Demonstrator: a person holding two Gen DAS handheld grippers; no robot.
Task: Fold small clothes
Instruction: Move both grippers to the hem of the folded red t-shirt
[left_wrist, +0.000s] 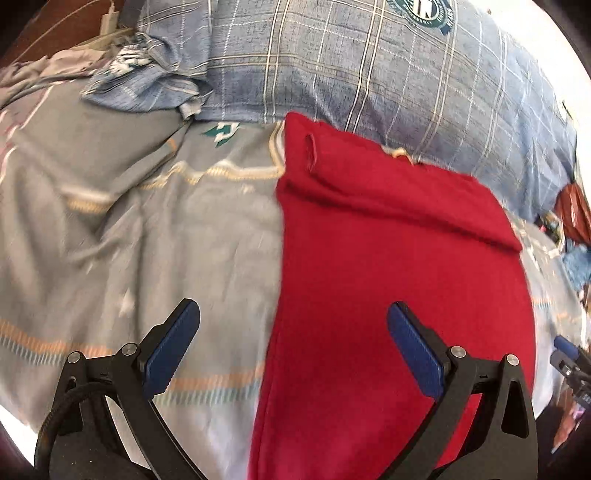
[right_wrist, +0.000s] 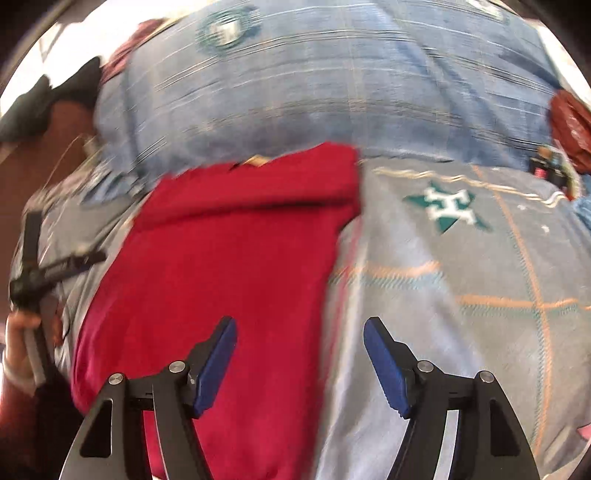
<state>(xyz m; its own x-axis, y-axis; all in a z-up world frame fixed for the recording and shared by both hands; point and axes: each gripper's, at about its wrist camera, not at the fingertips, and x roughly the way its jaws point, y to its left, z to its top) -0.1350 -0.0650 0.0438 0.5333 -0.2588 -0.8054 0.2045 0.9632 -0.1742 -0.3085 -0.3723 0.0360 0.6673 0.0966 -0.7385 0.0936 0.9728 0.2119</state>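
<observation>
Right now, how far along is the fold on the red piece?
Done: the red garment lies as a long strip on the bedsheet, far end turned over. In hand: nothing; left gripper and right gripper are open above its side edges. Left: probably folding it shorter.

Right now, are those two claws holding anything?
Left gripper: open, holding nothing, above the red garment.
Right gripper: open, holding nothing.
</observation>
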